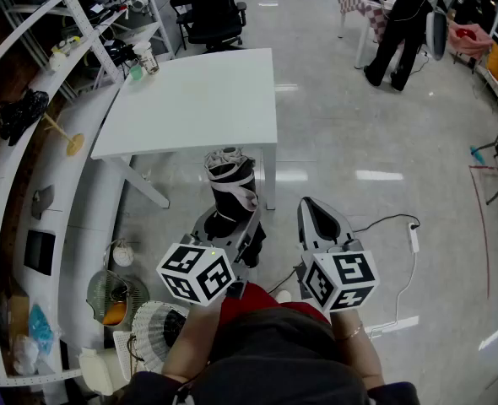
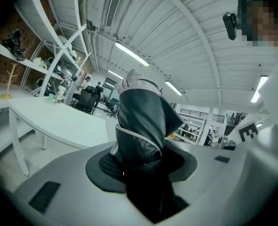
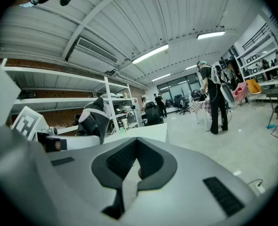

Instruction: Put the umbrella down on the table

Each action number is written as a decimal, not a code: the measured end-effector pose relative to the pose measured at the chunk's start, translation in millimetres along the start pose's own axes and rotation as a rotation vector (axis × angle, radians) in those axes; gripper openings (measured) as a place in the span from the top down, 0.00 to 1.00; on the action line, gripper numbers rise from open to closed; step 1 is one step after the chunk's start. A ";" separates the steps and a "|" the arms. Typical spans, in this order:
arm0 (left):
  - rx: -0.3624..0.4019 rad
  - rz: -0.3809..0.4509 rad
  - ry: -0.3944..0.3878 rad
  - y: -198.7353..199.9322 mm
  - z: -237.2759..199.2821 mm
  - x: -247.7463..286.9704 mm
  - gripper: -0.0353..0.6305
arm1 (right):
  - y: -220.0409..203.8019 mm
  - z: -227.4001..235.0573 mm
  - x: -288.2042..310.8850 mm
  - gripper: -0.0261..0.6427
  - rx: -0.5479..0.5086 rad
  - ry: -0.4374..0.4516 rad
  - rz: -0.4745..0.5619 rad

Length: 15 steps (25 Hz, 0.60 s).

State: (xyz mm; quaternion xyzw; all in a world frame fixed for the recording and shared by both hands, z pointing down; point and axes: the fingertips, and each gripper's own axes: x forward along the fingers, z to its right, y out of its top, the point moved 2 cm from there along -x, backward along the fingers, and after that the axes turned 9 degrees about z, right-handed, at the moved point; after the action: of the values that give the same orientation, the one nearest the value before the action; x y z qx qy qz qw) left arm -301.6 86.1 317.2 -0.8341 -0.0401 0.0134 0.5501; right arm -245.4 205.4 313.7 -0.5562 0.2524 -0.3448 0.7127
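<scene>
A folded black umbrella [image 1: 230, 184] with white trim stands upright between the jaws of my left gripper [image 1: 230, 226], which is shut on its lower part. In the left gripper view the umbrella [image 2: 141, 121] fills the middle and hides the gap of the left gripper [image 2: 141, 166]. The white table [image 1: 190, 99] lies just beyond, and the umbrella is in the air in front of its near edge. My right gripper [image 1: 316, 213] hangs to the right of the umbrella, jaws together with nothing between them. In the right gripper view the right gripper [image 3: 132, 166] is shut and the umbrella [image 3: 94, 119] shows at the left.
Cups [image 1: 145, 57] stand at the table's far left corner. Curved white shelves [image 1: 29, 167] run along the left. An office chair [image 1: 211, 11] is behind the table. A person [image 1: 397, 24] stands at the far right. A cable and power strip [image 1: 414, 236] lie on the floor.
</scene>
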 end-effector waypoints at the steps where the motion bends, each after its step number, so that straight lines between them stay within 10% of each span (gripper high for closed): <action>1: 0.004 -0.005 0.003 -0.8 0.6 0.0 0.65 | -0.1 0.9 -1.1 0.93 0.000 -0.001 -0.001; 15: 0.027 -0.010 0.005 -2.7 5.9 7.7 0.65 | -3.9 28.1 -13.3 0.93 0.027 -0.034 -0.018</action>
State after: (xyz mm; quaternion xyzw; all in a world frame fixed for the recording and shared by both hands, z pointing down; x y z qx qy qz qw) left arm -294.5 93.2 317.5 -0.8264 -0.0424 0.0092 0.5614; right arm -233.8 232.5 324.3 -0.5545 0.2305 -0.3449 0.7214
